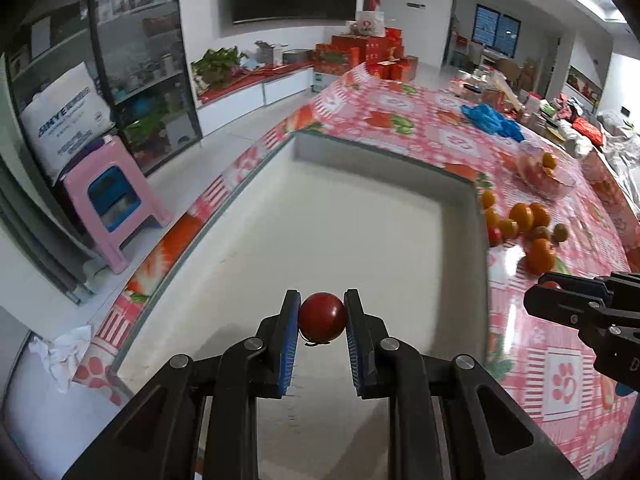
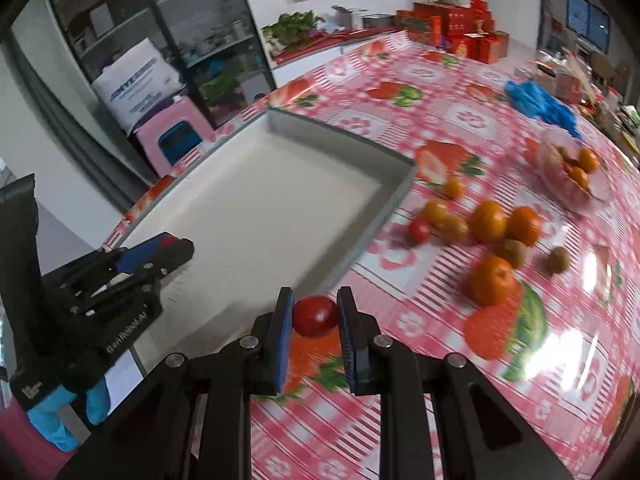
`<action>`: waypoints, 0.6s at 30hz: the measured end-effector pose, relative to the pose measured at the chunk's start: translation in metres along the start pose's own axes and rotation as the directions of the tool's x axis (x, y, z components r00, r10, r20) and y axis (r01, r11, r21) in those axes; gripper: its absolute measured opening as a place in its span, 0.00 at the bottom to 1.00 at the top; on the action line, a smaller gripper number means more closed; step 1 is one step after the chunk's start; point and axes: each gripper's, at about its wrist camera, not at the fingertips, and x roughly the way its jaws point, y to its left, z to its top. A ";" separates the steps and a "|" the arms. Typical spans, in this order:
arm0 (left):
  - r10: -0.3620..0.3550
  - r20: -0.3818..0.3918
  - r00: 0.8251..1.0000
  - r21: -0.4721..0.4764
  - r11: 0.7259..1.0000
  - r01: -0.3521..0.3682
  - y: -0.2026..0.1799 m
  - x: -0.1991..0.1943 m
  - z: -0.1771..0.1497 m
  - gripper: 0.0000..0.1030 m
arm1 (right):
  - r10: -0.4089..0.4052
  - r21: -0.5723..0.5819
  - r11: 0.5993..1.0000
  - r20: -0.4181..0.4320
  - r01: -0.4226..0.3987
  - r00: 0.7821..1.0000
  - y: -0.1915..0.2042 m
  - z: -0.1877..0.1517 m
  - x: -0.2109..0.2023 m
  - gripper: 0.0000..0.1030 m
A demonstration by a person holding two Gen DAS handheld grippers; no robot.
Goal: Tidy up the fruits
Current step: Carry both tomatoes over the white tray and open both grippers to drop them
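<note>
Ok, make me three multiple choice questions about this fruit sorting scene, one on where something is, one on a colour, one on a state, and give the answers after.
1. Where do the loose oranges lie?
A. on the patterned tablecloth beside the tray
B. inside the tray
C. on the pink stool

2. What colour is the fruit in the left gripper?
A. green
B. red
C. yellow

3. What is the state of the right gripper?
A. wide open, holding nothing
B. out of view
C. shut on a red fruit

Answers: 1 A, they sit on the cloth just outside the white tray. 2 B, a round red fruit sits between the blue pads. 3 C, both pads press against it.
</note>
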 end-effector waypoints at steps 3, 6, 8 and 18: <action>0.010 -0.009 1.000 -0.014 1.000 -0.010 0.008 0.005 -0.003 0.23 | 0.006 -0.021 1.000 -0.015 -0.007 1.000 0.013 0.005 0.010 0.23; 0.017 -0.021 1.000 -0.021 1.000 -0.017 0.014 0.010 -0.005 0.23 | 0.007 -0.038 0.999 -0.031 -0.008 1.000 0.021 0.007 0.019 0.23; 0.020 -0.024 1.000 -0.024 1.000 -0.020 0.016 0.013 -0.005 0.23 | 0.006 -0.043 0.999 -0.042 -0.008 0.999 0.025 0.009 0.026 0.23; 0.019 -0.049 0.999 -0.023 1.000 -0.021 0.019 0.024 -0.009 0.23 | 0.001 -0.051 0.999 -0.082 -0.006 0.997 0.029 0.011 0.045 0.24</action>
